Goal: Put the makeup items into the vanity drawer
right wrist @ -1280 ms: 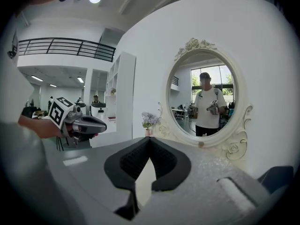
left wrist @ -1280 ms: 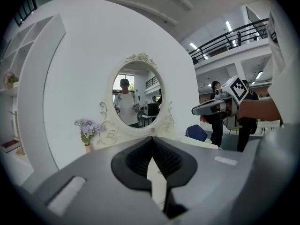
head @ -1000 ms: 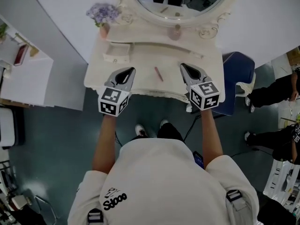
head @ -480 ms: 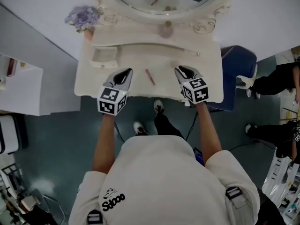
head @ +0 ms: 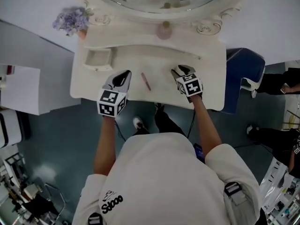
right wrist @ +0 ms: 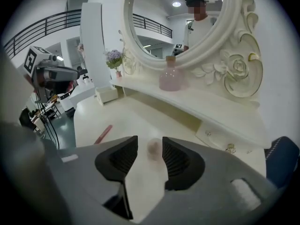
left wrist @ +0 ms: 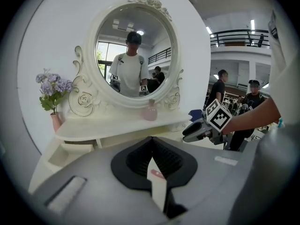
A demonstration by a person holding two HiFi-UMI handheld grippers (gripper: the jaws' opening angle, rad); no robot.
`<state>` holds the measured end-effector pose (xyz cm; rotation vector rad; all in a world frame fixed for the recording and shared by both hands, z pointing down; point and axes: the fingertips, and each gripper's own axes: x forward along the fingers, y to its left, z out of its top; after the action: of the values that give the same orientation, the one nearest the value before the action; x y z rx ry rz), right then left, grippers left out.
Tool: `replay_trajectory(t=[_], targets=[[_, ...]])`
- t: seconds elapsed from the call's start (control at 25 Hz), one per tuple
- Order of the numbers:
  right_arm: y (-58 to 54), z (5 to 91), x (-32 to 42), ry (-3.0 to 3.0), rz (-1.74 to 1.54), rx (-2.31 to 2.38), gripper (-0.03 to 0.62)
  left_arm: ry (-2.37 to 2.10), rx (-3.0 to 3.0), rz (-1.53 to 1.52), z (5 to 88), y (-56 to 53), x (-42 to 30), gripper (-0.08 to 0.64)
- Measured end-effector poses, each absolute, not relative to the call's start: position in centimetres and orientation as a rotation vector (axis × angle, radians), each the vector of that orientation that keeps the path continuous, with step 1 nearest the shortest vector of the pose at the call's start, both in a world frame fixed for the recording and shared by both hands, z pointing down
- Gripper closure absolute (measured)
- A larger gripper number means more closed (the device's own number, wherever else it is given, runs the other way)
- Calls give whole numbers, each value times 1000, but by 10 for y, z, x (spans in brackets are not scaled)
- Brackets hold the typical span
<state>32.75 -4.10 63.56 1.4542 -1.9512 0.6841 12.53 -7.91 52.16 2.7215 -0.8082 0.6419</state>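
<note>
Pink round item [right wrist: 153, 149] between opening right claw [right wrist: 150, 142] jaws, ungripped; left claw [left wrist: 151, 139] shut, empty. Pick-up step, probably; next: closing squarely, then carrying to drawer [head: 98, 59].

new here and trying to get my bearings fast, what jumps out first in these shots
An ornate white vanity with an oval mirror dominates, purple flowers at its left end and a pink bottle on the shelf below the mirror. On the tabletop a slim pink stick lies between the left gripper and the right gripper, whose jaws are opening, a small pinkish round item between them.
</note>
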Motion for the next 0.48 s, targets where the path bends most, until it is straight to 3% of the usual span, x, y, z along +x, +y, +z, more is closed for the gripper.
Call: replay_trajectory(t=[0.28, 0.48], targets=[[-52, 668, 335, -1920, 753, 1408, 419, -827, 2674, 691, 535, -89, 138, 540], [-53, 673, 337, -1937, 762, 1390, 457, -849, 2653, 655, 530, -98, 147, 540]])
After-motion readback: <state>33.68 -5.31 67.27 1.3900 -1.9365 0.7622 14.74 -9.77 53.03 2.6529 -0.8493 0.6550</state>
